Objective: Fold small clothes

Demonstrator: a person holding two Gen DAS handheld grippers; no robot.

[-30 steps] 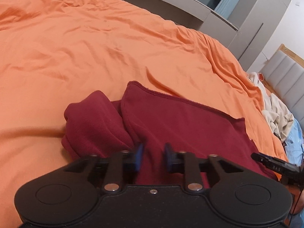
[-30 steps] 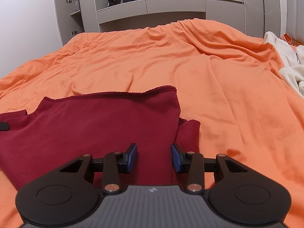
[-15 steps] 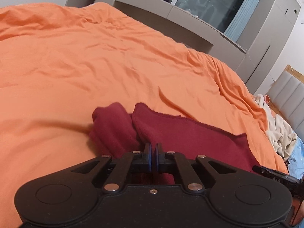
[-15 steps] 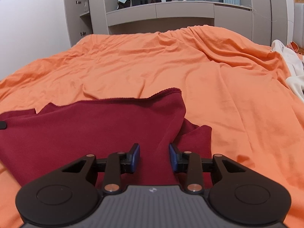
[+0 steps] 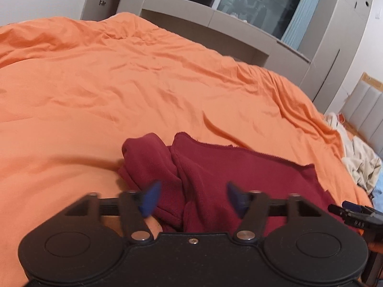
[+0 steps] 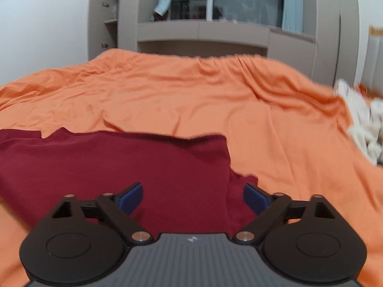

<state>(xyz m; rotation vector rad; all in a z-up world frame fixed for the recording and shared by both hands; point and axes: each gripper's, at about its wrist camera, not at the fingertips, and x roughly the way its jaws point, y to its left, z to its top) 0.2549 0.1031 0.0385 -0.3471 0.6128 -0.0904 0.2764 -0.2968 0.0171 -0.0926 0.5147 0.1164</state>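
Observation:
A dark red garment (image 5: 239, 174) lies partly folded on the orange bedspread (image 5: 119, 83), with a bunched sleeve (image 5: 148, 160) at its left end. My left gripper (image 5: 191, 197) is open just above the garment's near left part, holding nothing. In the right wrist view the garment (image 6: 119, 162) lies flat with a straight far hem. My right gripper (image 6: 192, 197) is open wide over the garment's near right edge, empty. The right gripper's tip also shows in the left wrist view (image 5: 352, 212).
A heap of cream and white clothes (image 5: 359, 160) lies at the bed's right side, also in the right wrist view (image 6: 363, 129). Grey cabinets and shelves (image 6: 203, 33) stand beyond the bed. The orange bedspread (image 6: 191, 95) stretches far ahead.
My left gripper was shut on the garment half a second ago and has opened. My right gripper has opened wider. Both have pulled back and tilted up a little.

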